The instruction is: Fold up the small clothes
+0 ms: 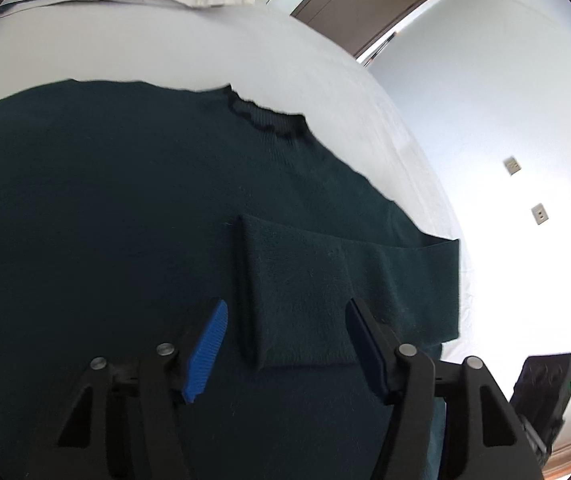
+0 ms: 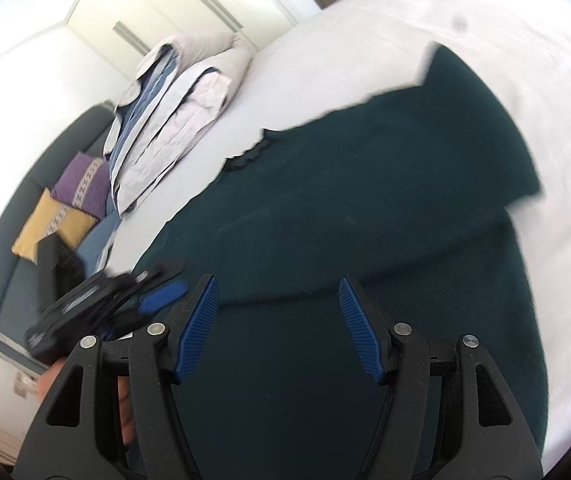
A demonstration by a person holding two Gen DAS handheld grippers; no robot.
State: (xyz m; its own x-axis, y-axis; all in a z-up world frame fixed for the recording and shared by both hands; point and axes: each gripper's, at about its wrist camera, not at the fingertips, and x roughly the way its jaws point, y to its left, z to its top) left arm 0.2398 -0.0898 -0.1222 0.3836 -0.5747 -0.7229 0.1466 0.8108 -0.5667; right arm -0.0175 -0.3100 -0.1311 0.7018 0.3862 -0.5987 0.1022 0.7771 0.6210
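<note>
Now we have a dark green knitted sweater [image 1: 125, 200] spread flat on the white bed [image 1: 293, 52], its ribbed neckline [image 1: 269, 118] toward the far side. 1 sleeve [image 1: 325, 280] is already laid across the body, presumably so the garment narrows before the next fold.

Our left gripper [image 1: 285, 344] hovers over that sleeve's cuff, its jaws apart with the cloth lying between them but not pinched. Our right gripper [image 2: 279, 328] hangs over the near part of the sweater, its jaws likewise apart and holding nothing. In its blurred view the other gripper shows at the left.

At the far left a stack of pale folded bedding [image 2: 173, 120] sits at the bed's edge, kept out of the working area, we judge. Beyond it are a purple cushion [image 2: 81, 188] and a yellow cushion [image 2: 51, 228] on a dark sofa [image 2: 1, 280].

We can read no brand, label or writing anywhere.
</note>
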